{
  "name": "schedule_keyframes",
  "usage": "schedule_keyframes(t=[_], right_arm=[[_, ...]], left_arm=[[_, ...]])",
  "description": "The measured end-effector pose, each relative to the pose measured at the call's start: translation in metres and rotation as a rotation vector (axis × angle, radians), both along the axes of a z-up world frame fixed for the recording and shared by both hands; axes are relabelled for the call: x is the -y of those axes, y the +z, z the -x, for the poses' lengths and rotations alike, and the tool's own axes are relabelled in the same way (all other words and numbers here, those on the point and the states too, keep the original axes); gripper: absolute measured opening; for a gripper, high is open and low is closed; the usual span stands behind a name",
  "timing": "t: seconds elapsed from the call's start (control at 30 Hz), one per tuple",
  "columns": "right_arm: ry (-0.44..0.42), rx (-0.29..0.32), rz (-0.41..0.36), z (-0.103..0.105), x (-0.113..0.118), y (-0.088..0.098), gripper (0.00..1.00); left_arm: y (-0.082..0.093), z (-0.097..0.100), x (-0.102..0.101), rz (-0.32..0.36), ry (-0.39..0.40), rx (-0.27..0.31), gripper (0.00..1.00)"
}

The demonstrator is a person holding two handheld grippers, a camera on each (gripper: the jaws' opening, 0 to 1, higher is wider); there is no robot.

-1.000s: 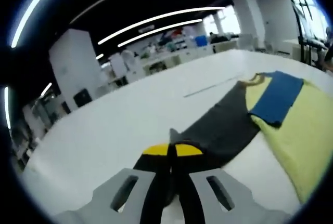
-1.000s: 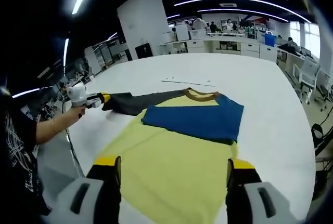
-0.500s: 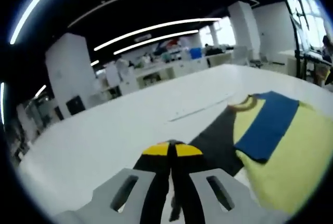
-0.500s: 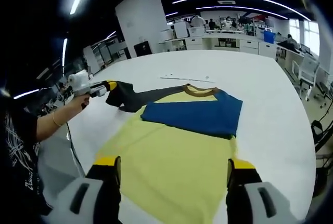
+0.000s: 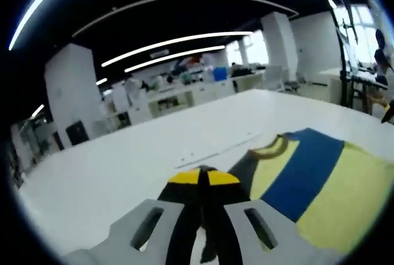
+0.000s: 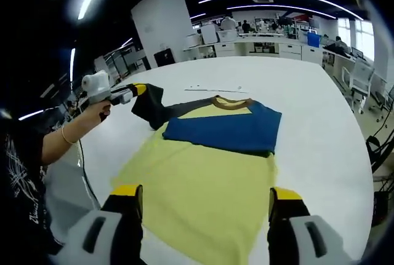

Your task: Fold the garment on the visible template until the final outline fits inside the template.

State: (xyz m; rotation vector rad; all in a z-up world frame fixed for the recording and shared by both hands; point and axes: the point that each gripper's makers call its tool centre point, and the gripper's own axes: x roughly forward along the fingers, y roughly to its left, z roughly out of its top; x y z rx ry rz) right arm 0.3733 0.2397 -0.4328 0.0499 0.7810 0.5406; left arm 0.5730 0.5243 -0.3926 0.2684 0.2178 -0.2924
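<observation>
A yellow T-shirt (image 6: 197,179) lies flat on the white table (image 6: 320,93). Its blue sleeve (image 6: 225,126) is folded across the chest, below the brown collar (image 6: 231,101). My left gripper (image 6: 132,91), held in a person's hand, is shut on the dark grey sleeve (image 6: 152,104) and holds it raised off the table at the shirt's left side. In the left gripper view the shut left gripper (image 5: 203,176) pinches that dark grey sleeve (image 5: 239,170), with the blue sleeve (image 5: 301,170) and collar (image 5: 271,148) beyond. My right gripper (image 6: 205,194) stands open above the shirt's hem, holding nothing.
A thin grey strip (image 6: 212,88) lies on the table beyond the collar. The person's forearm (image 6: 64,139) reaches in from the left. Office chairs (image 6: 363,80) and desks stand past the table's far and right edges.
The left gripper has lifted the dark grey sleeve off the table and carried it in toward the shirt's body. The right gripper has stayed open over the hem.
</observation>
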Motion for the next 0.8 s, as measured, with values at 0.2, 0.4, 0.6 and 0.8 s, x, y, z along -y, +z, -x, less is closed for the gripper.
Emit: schedule_keyframes(t=[0.2,0.4,0.6,0.8], right_arm=[[-0.015,-0.002,-0.006,0.003,0.005,-0.003,0.84],[-0.046,-0.017,-0.020,0.005,0.012,-0.008,0.82],[-0.050,-0.032,-0.018,0.008,0.015,-0.014,0.82],[-0.056,-0.063,-0.014,0.014,0.017,-0.023,0.81]], left_arm=[[0.002,-0.007,0.039,-0.006,-0.064,0.009,0.00],[-0.006,-0.012,0.073,-0.027,-0.113,0.000,0.00],[-0.021,-0.007,0.109,-0.062,-0.188,-0.020,0.00],[-0.038,0.005,0.144,-0.112,-0.294,-0.033,0.00]])
